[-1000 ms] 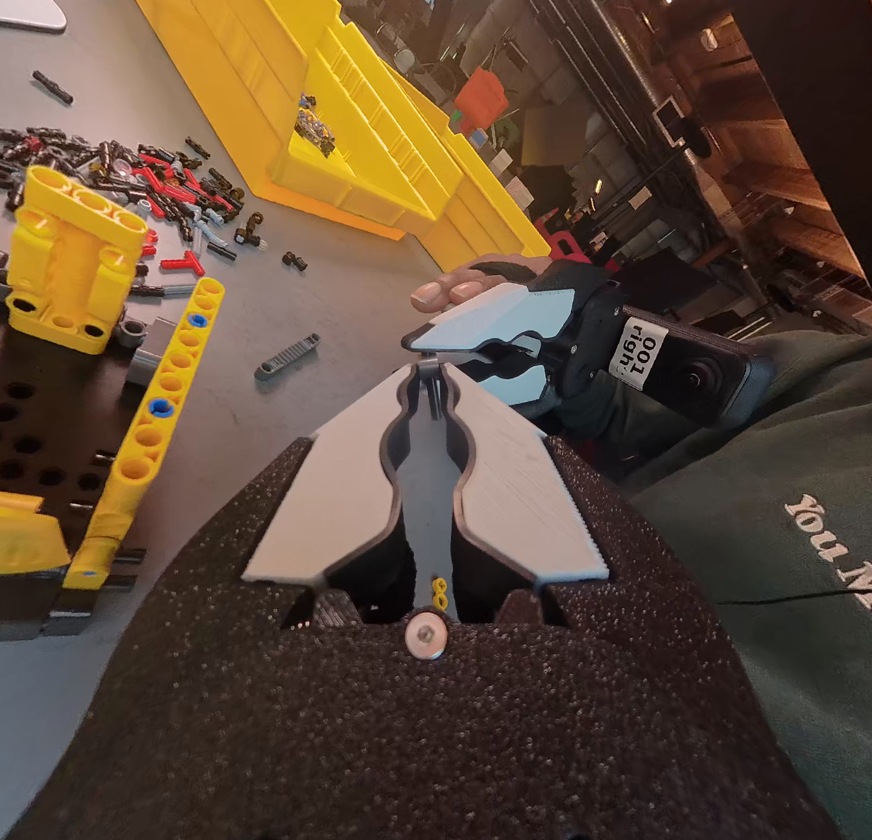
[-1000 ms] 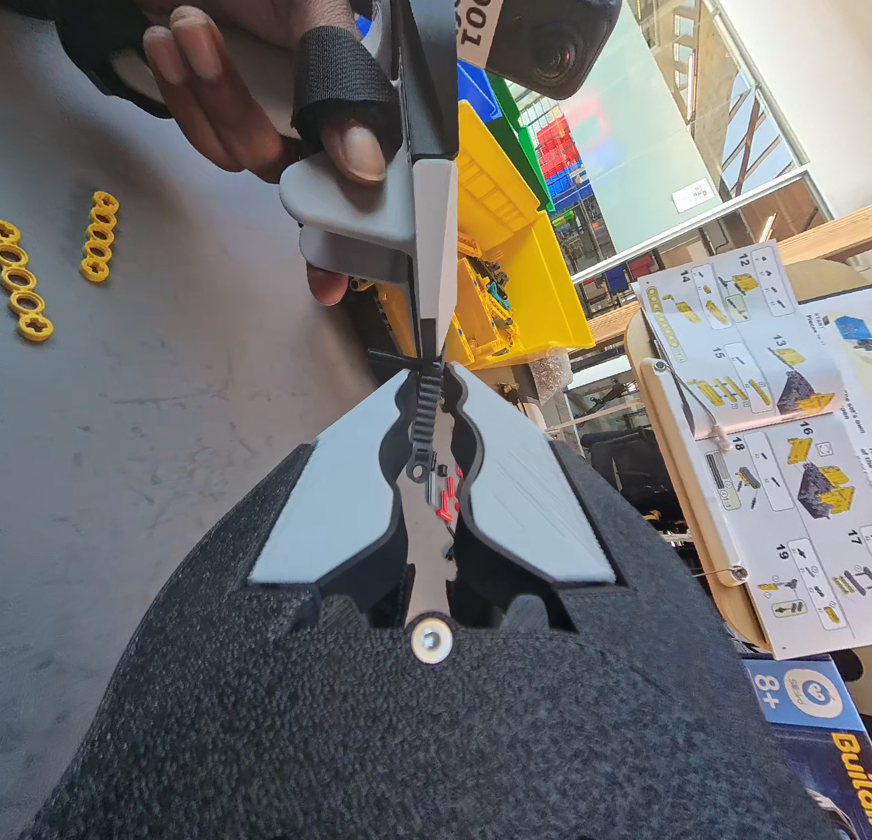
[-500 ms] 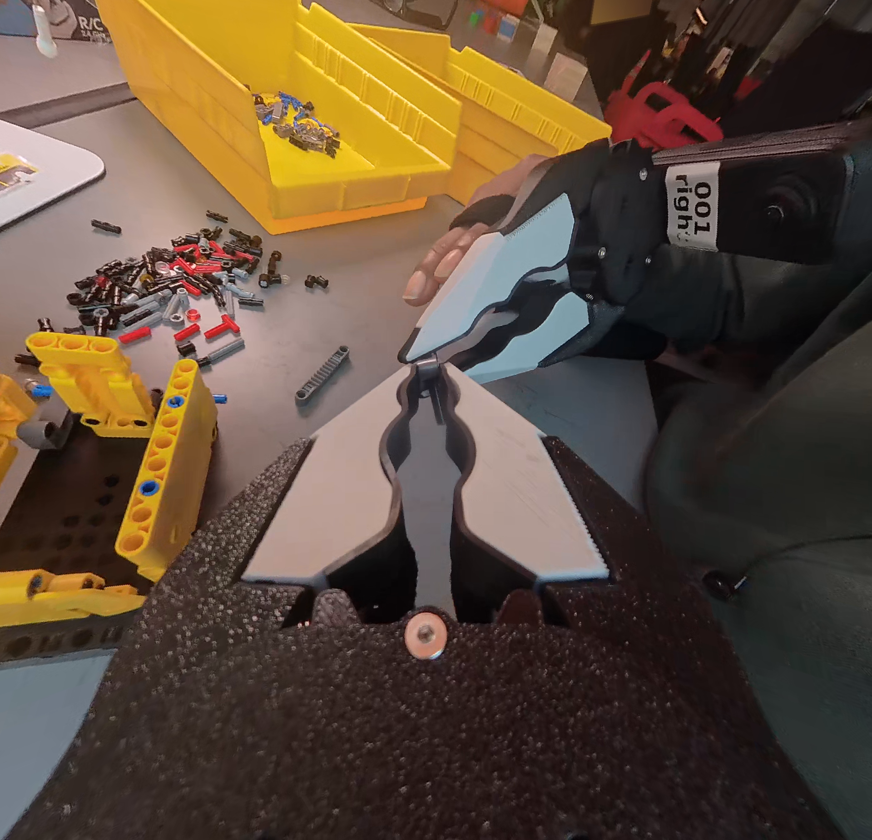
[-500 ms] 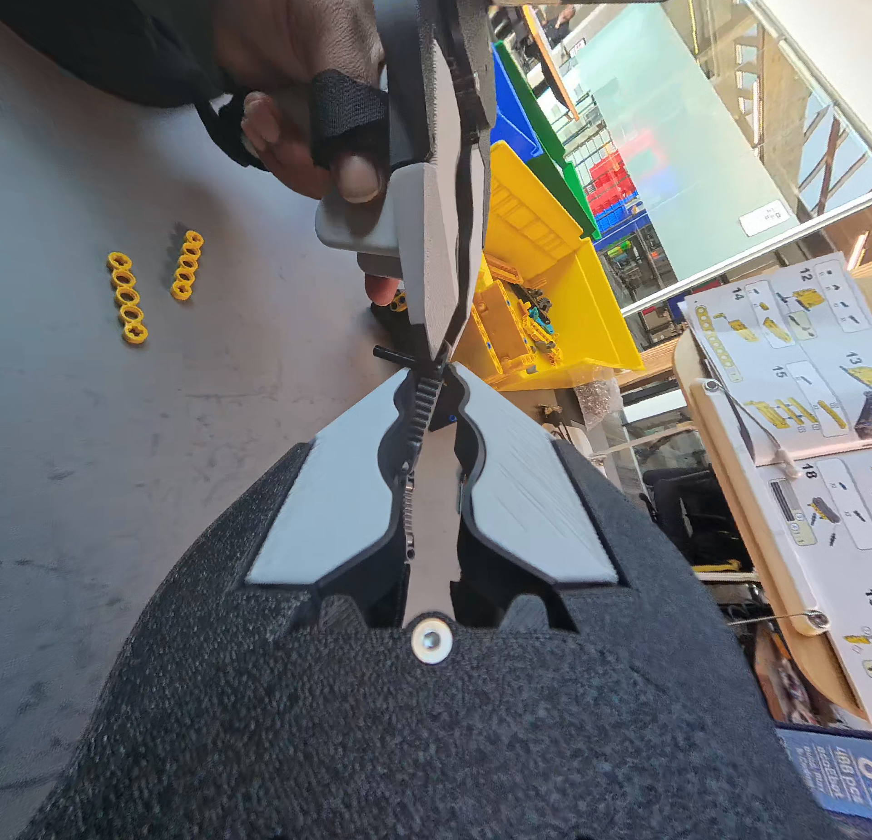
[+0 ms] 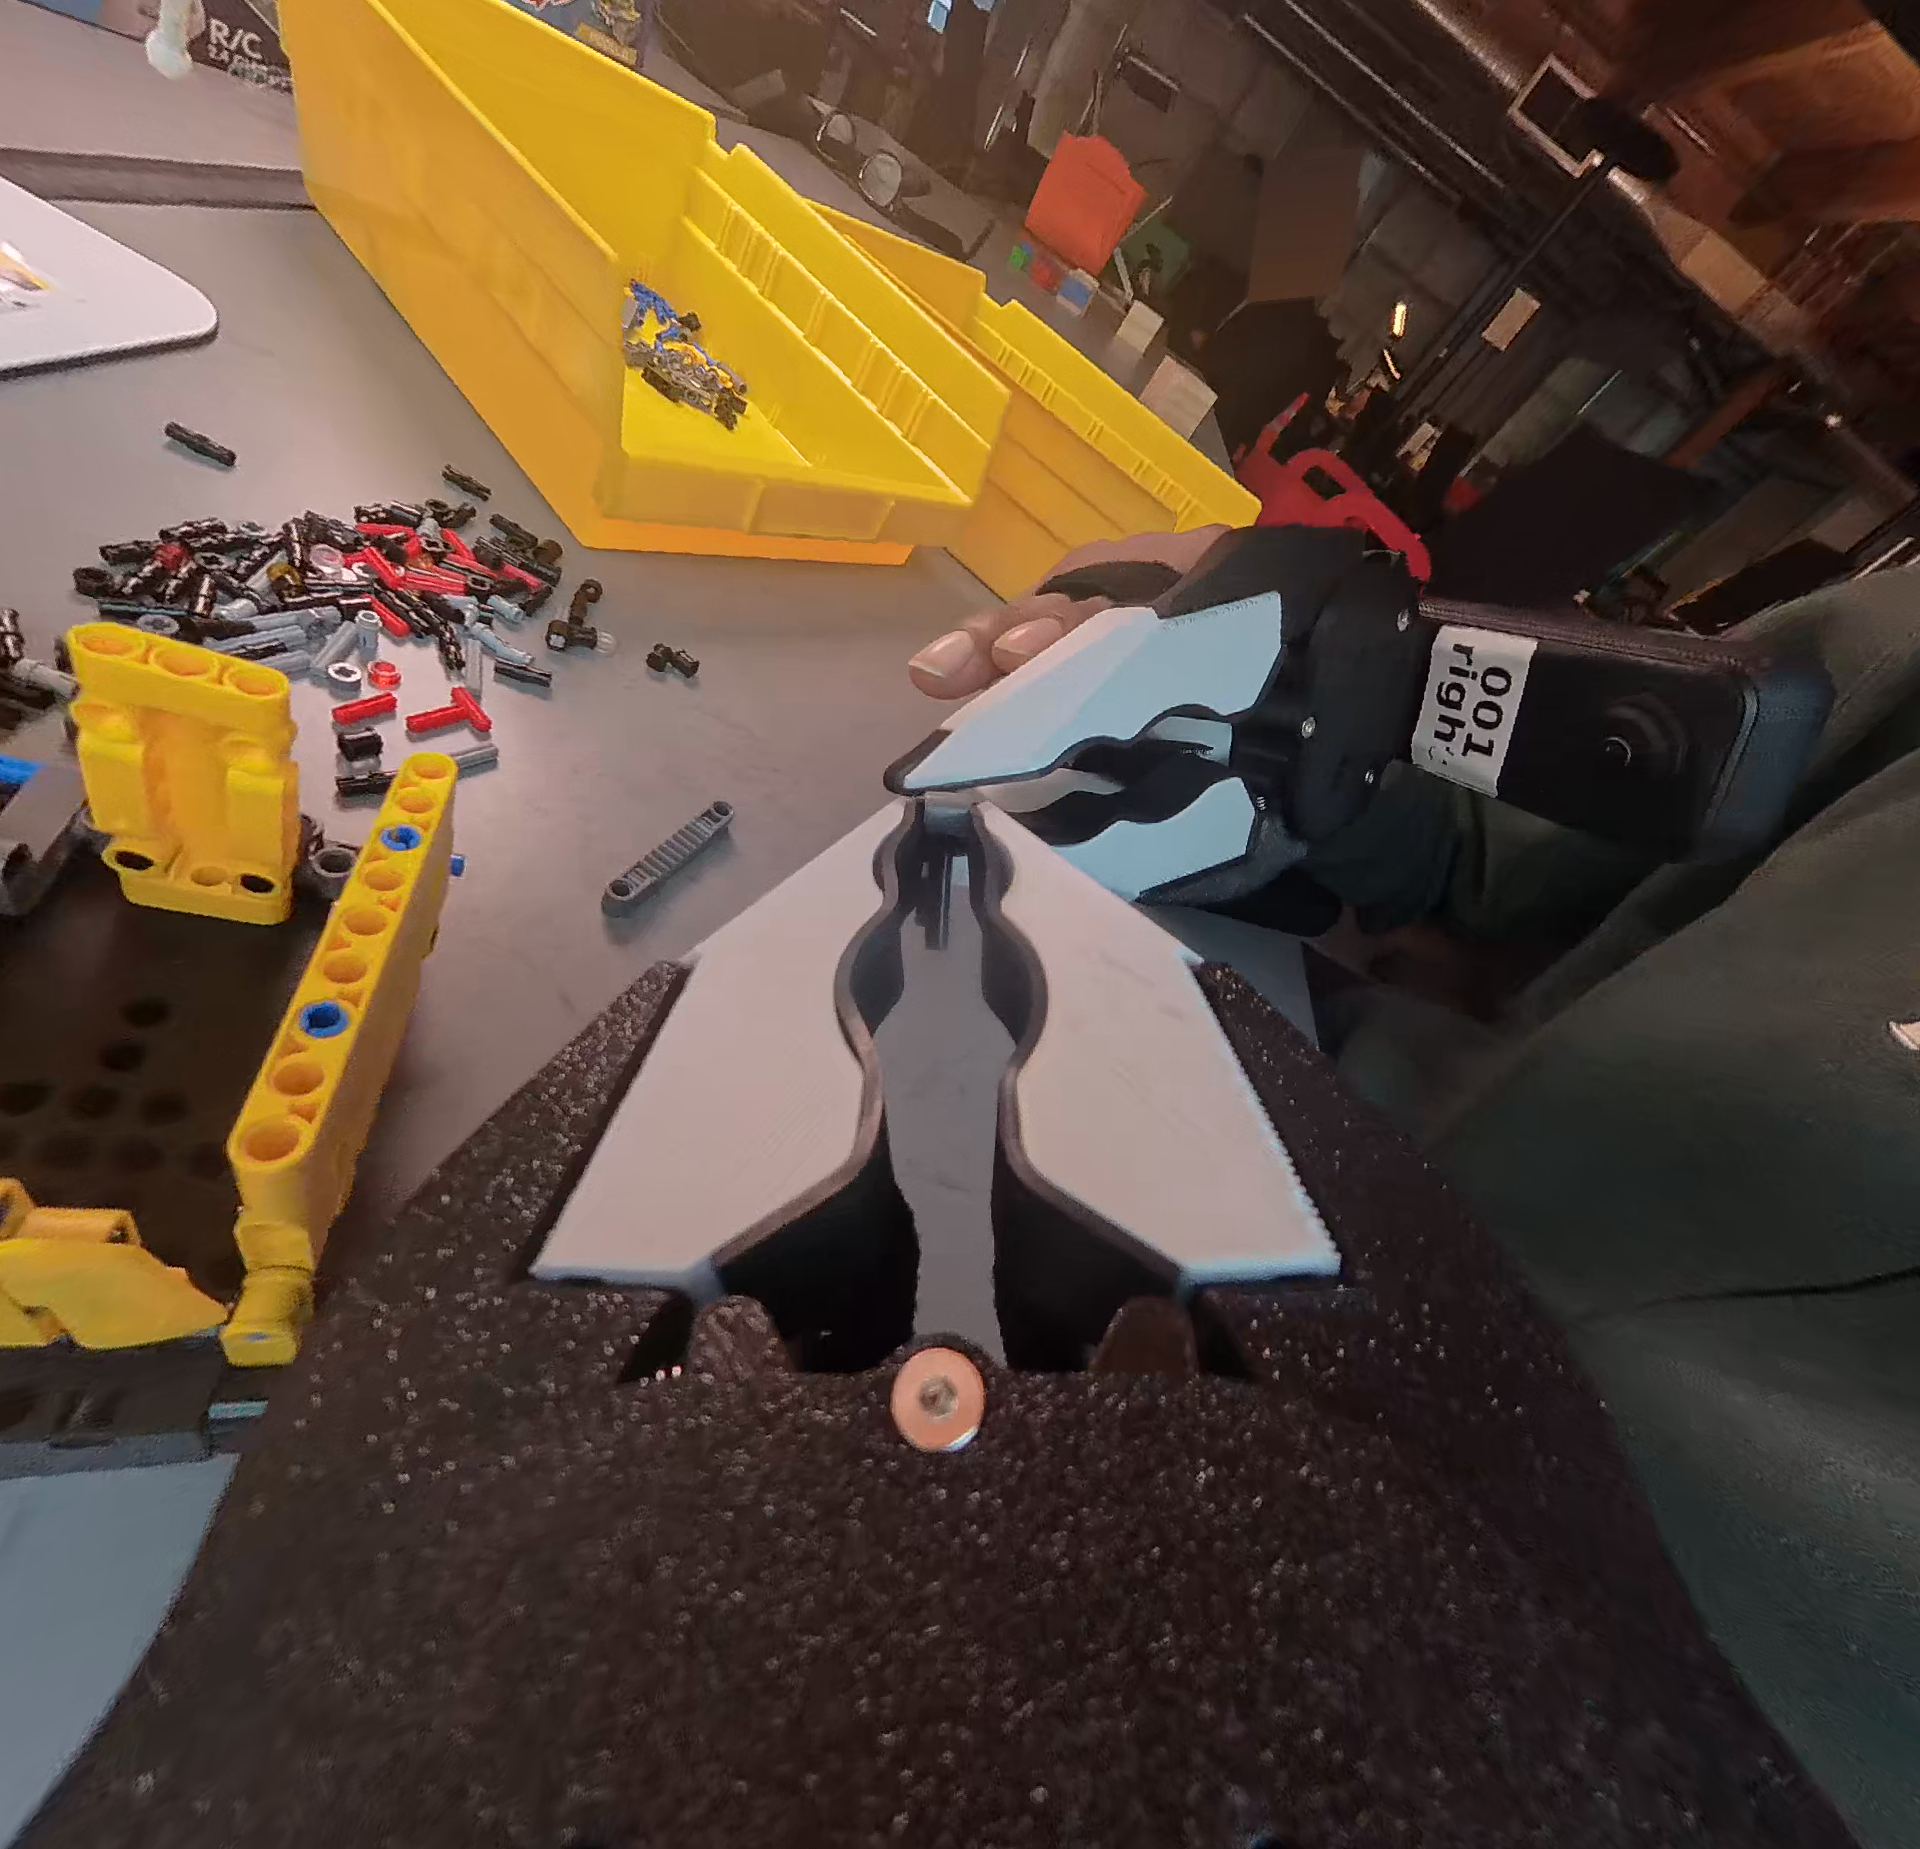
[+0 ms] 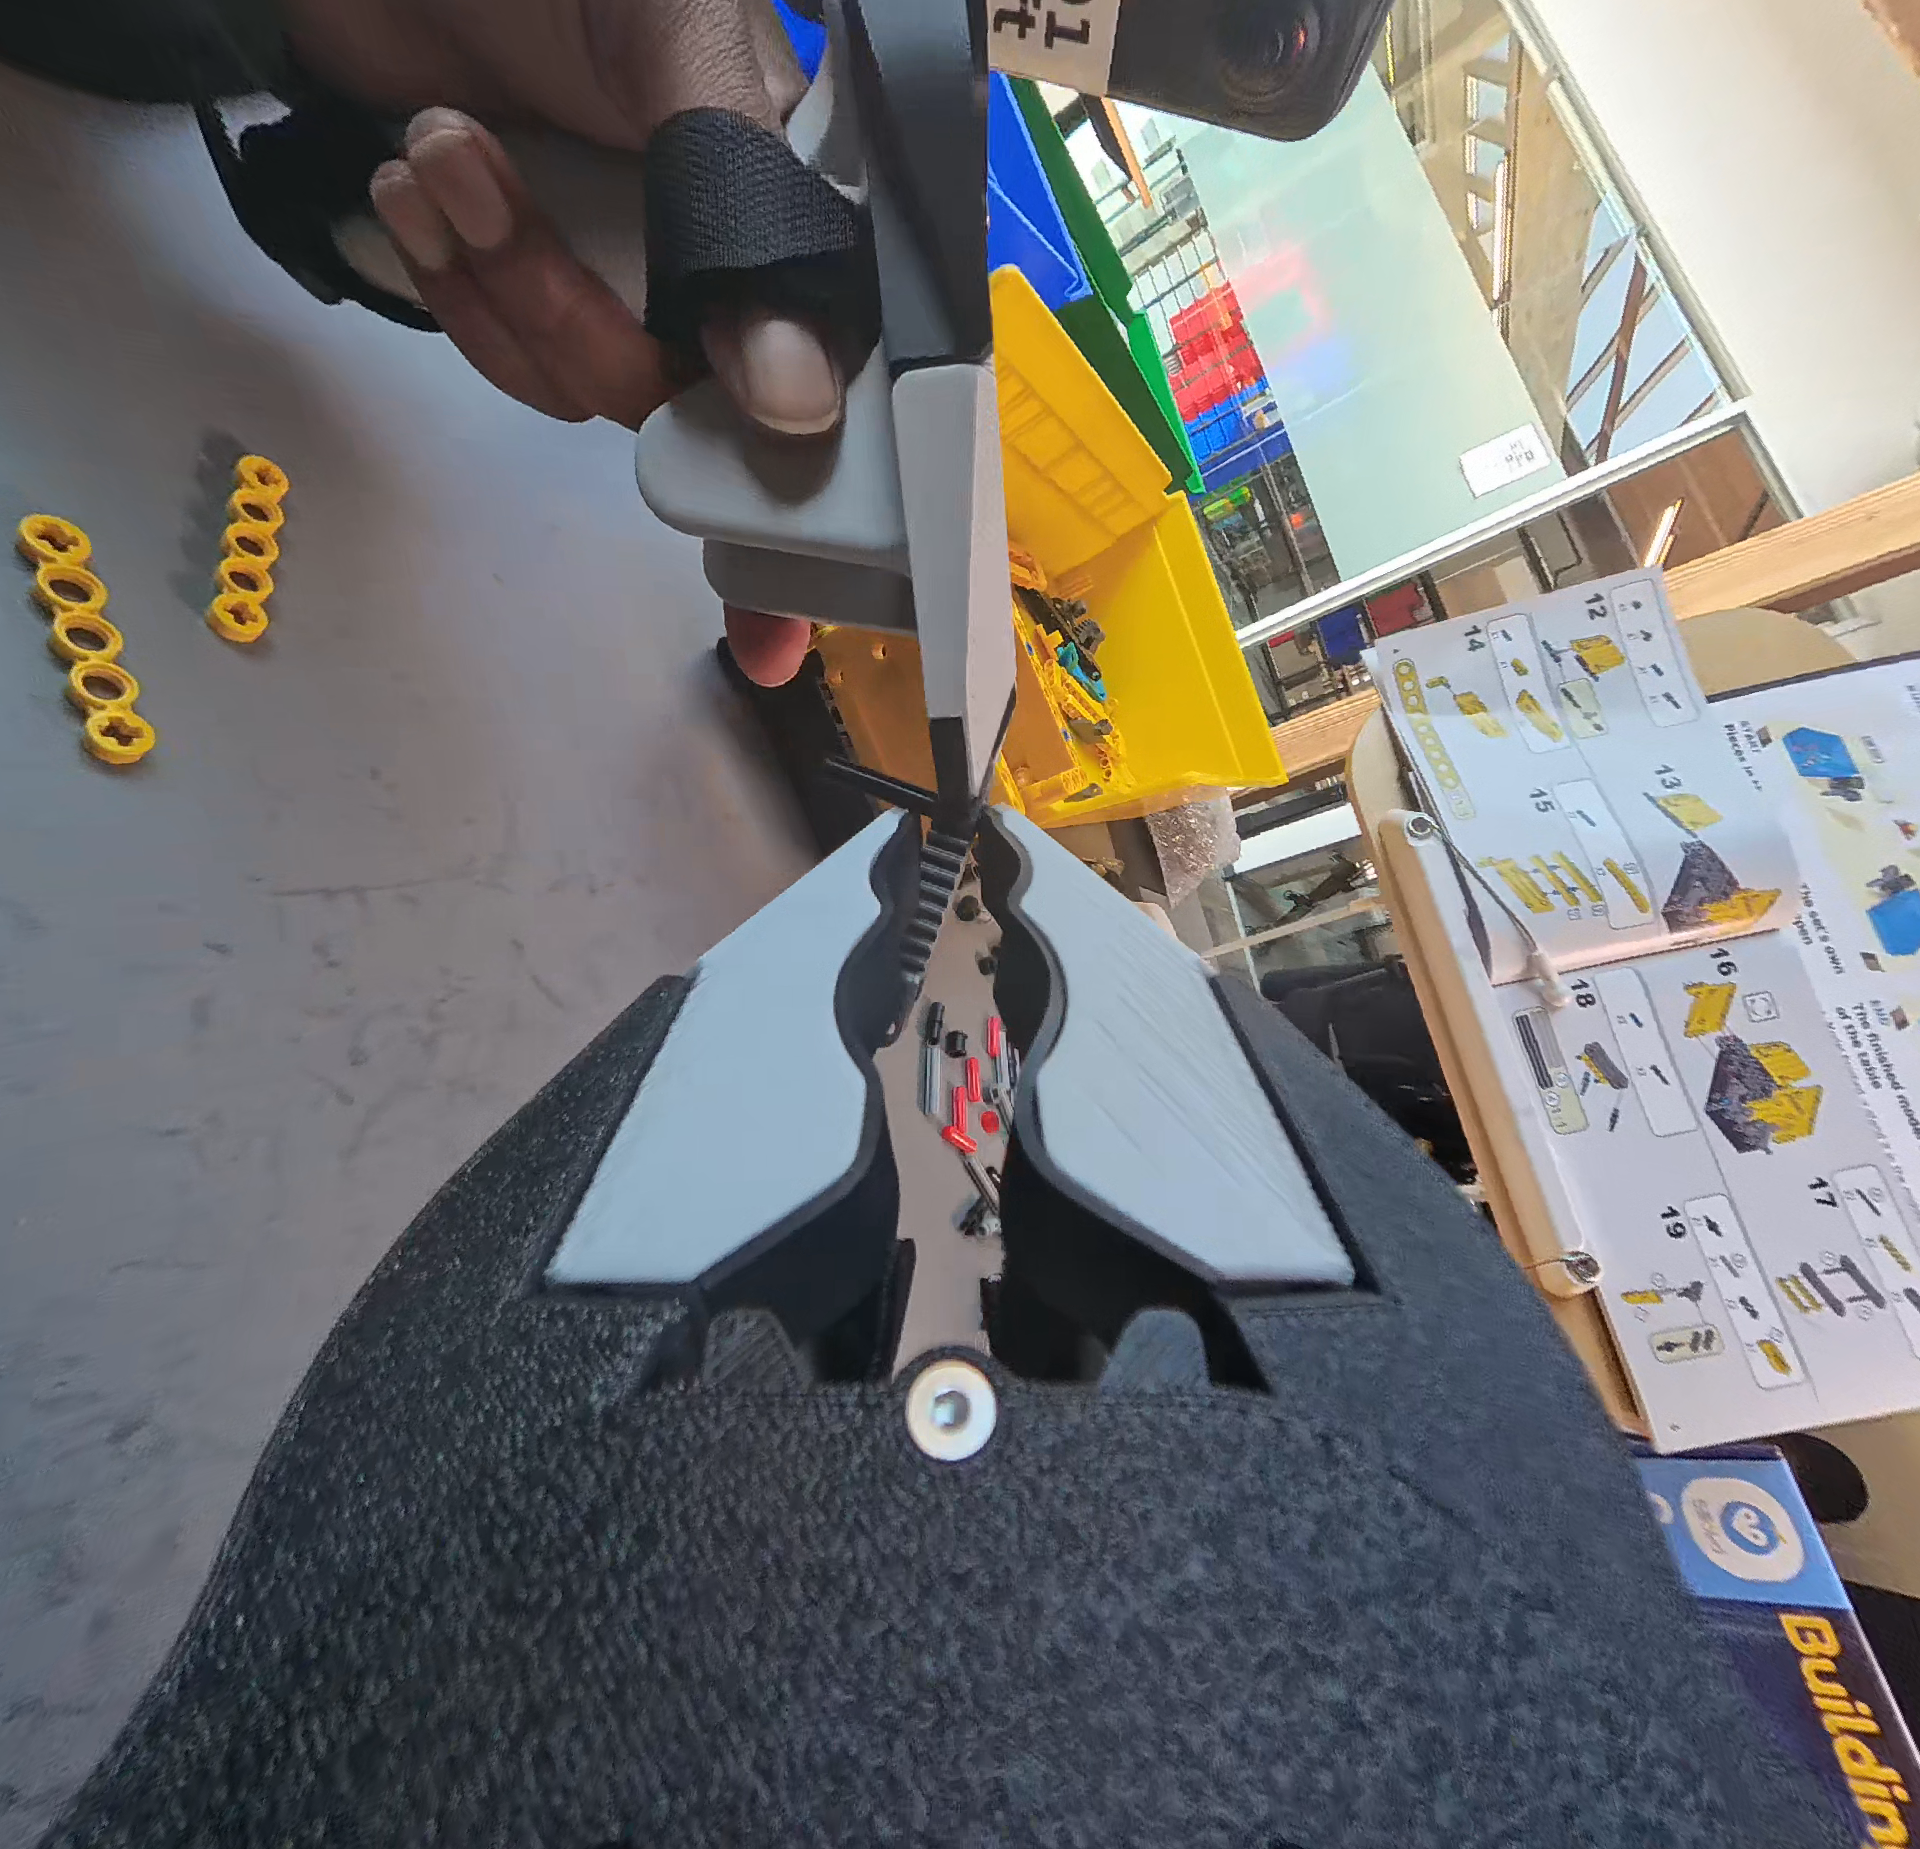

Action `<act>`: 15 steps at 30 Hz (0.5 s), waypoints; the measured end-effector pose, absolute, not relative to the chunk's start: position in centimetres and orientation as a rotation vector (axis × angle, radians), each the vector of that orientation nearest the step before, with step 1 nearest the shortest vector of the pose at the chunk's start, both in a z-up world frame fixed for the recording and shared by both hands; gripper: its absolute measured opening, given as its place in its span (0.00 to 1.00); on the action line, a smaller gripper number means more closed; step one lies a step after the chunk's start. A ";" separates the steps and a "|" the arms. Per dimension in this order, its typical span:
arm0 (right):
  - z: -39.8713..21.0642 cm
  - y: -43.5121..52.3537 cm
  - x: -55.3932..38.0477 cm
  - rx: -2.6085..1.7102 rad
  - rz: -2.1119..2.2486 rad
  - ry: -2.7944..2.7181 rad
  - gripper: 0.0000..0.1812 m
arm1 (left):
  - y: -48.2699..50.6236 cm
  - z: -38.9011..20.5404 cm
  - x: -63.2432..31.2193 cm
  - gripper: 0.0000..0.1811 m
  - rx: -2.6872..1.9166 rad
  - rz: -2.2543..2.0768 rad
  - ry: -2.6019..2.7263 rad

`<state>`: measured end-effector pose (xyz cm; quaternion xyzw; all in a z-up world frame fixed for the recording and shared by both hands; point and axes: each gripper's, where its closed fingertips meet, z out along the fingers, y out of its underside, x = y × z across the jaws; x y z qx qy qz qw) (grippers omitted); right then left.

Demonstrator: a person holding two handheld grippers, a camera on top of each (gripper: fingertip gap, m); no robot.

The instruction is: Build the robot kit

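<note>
Left wrist view is showing the left gripper (image 5: 940, 823) pinching a thin black plastic pin (image 5: 935, 890) mid-frame, tip to tip with the right gripper (image 6: 961, 825), which is clamping a dark grey toothed plastic rack (image 6: 930, 900).

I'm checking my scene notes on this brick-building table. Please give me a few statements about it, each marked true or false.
1. The left gripper is shut on a black pin. True.
2. The right gripper holds a dark toothed rack piece. True.
3. The yellow bin with small parts is empty. False: small blue and black parts lie in it.
4. Two yellow beams lie stacked. False: they lie apart.
</note>
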<state>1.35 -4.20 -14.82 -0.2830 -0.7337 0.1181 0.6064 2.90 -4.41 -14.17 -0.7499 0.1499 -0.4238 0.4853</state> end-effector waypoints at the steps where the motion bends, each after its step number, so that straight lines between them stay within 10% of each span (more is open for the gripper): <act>1: -14.9 -4.1 1.3 -0.651 0.255 -1.695 0.05 | -4.3 -14.3 2.9 0.03 -1.830 -1.041 0.350; 15: -11.2 -4.2 1.4 -0.680 0.452 -1.518 0.11 | -4.4 -10.9 1.5 0.03 -1.645 -1.022 0.343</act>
